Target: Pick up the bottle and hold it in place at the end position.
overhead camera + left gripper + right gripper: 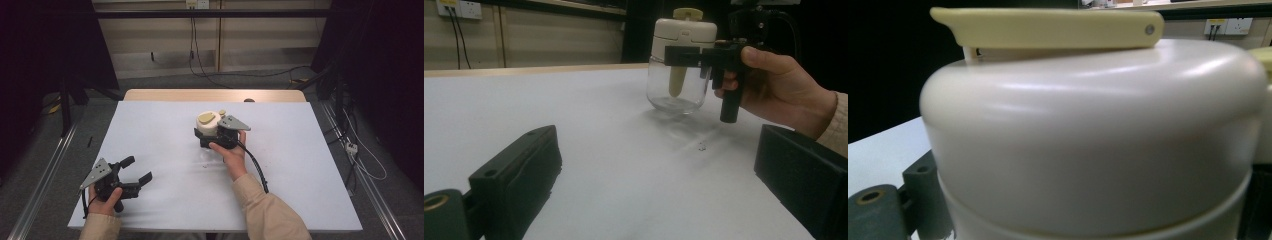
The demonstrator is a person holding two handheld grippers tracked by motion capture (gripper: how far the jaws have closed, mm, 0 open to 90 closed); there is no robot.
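Cream lid [1088,150] of the jar sits right up against the right gripper's camera, w/ a pale yellow flip lever [1048,27] lying flat across its top and a dark finger [923,195] showing at each lower edge of the lid. Right gripper [689,55] has its fingers closed round that lid, one on either side, seen clearly from the left gripper view; the person's right hand [774,87] wraps the handle behind. Jar [676,85] is clear glass below the lid, upright, base on the white worktop [165,130], w/ a pale yellow stem hanging inside it. From the high view the jar [207,125] stands directly ahead of the right fingers, approx. mid-worktop, the grey three-cornered plate [234,122] just beside it on the gripper's top. Left gripper [137,170] rests low at the near left part of the worktop, held in the left hand [106,200], fingers [519,175] spread wide apart w/ nothing between them but bare worktop. Jar is well apart from the left fingers, out ahead of them and toward their right side. Tiny speck [702,146] lies on the worktop between left fingers and jar, near the jar's base.
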